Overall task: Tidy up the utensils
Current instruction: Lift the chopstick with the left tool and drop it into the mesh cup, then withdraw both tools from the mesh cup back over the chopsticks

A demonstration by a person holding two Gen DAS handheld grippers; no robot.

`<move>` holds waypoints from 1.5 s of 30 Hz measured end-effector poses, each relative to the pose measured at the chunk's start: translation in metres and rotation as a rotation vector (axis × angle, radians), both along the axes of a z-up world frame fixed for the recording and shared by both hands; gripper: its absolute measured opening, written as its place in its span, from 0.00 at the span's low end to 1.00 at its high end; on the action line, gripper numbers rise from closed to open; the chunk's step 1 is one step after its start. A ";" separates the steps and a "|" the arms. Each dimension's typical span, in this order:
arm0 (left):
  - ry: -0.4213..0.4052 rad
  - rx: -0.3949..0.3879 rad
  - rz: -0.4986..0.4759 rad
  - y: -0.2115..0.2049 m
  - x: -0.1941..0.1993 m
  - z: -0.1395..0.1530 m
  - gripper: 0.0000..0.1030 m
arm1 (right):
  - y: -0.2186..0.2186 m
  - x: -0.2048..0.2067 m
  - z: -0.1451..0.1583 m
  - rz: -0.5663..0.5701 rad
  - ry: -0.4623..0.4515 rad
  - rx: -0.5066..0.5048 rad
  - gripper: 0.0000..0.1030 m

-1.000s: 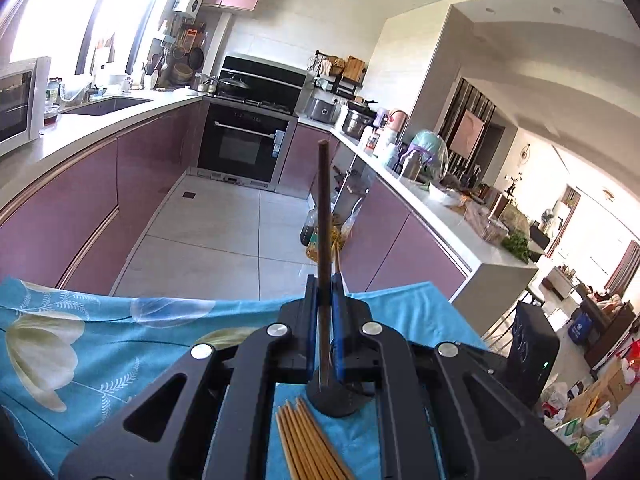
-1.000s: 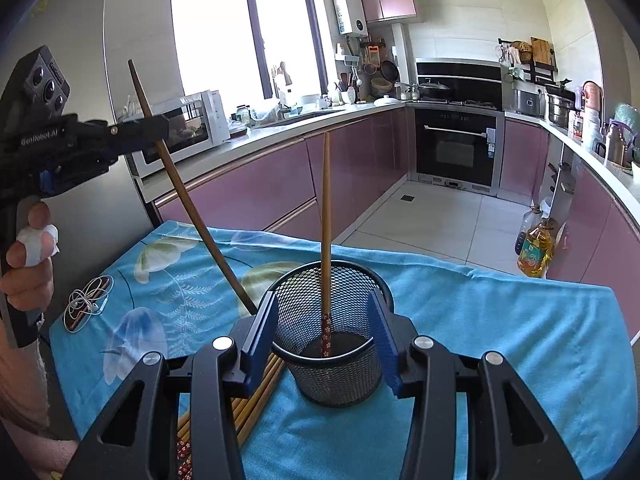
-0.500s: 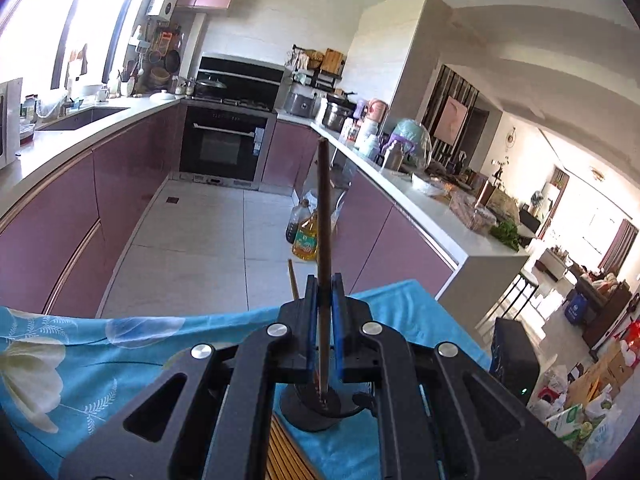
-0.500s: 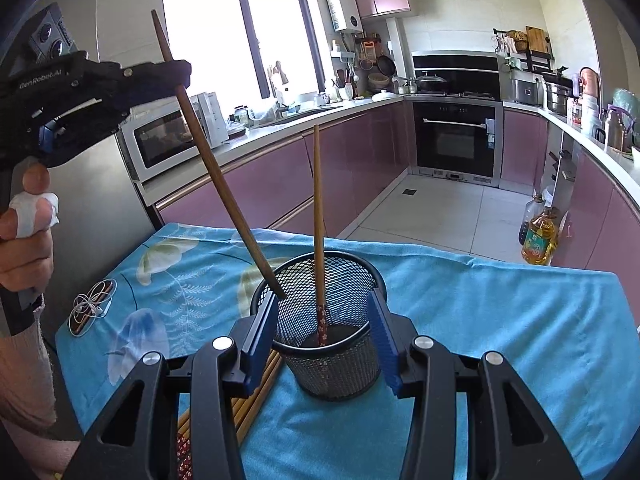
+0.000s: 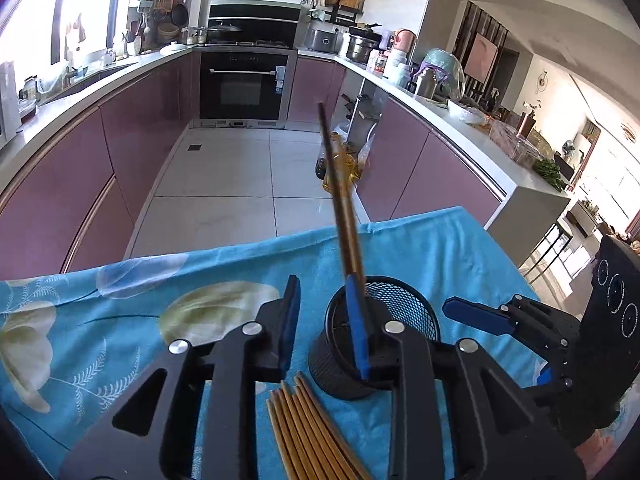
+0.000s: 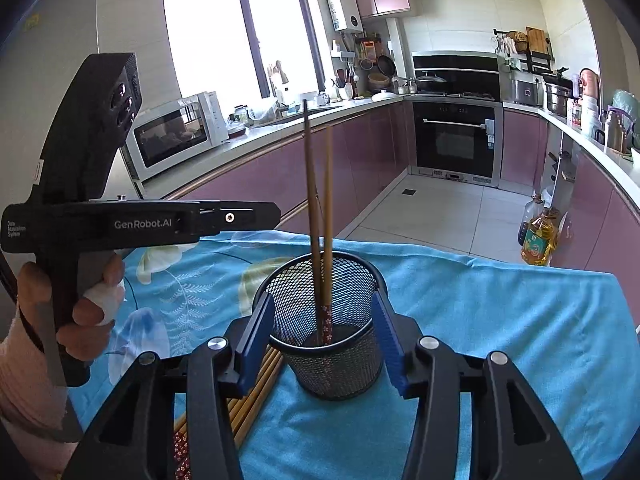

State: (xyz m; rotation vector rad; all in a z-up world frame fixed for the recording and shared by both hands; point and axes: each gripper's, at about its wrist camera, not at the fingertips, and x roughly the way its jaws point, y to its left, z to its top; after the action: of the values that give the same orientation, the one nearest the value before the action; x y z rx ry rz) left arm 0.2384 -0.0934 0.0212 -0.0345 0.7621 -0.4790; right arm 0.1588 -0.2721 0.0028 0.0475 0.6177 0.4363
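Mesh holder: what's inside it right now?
The mesh holder contains two chopsticks standing nearly upright, patterned ends down, and nothing else that shows. Its near wall hides the front part of the floor. The remaining chopsticks lie outside on the cloth.

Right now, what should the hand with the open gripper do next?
Probably lower the left gripper to the bundle of tan wooden chopsticks lying on the blue floral cloth. Its jaws are open and empty, two chopsticks stand in the black mesh cup, and the right gripper brackets it.

Bright daylight from the blown-out window (image 6: 236, 36), fisheye bending at edges, chopsticks (image 5: 340, 200) perhaps motion-blurred
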 end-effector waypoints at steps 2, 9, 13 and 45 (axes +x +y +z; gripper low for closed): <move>-0.009 -0.007 0.016 0.006 -0.005 -0.003 0.33 | 0.000 0.000 -0.001 -0.002 0.002 0.001 0.47; -0.043 0.003 0.082 0.043 -0.033 -0.019 0.44 | 0.005 -0.007 -0.002 0.012 0.009 0.000 0.47; -0.068 0.030 0.097 0.058 -0.056 -0.027 0.50 | 0.011 -0.019 -0.003 0.042 0.011 -0.012 0.47; 0.148 0.066 0.053 0.073 -0.131 -0.133 0.49 | 0.059 -0.053 -0.083 0.076 0.243 -0.130 0.37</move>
State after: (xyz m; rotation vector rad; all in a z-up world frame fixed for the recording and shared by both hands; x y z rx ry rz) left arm 0.1072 -0.0205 -0.1117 -0.0285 0.9194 -0.4040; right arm 0.1057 -0.2128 -0.0799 -0.0474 0.8883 0.4672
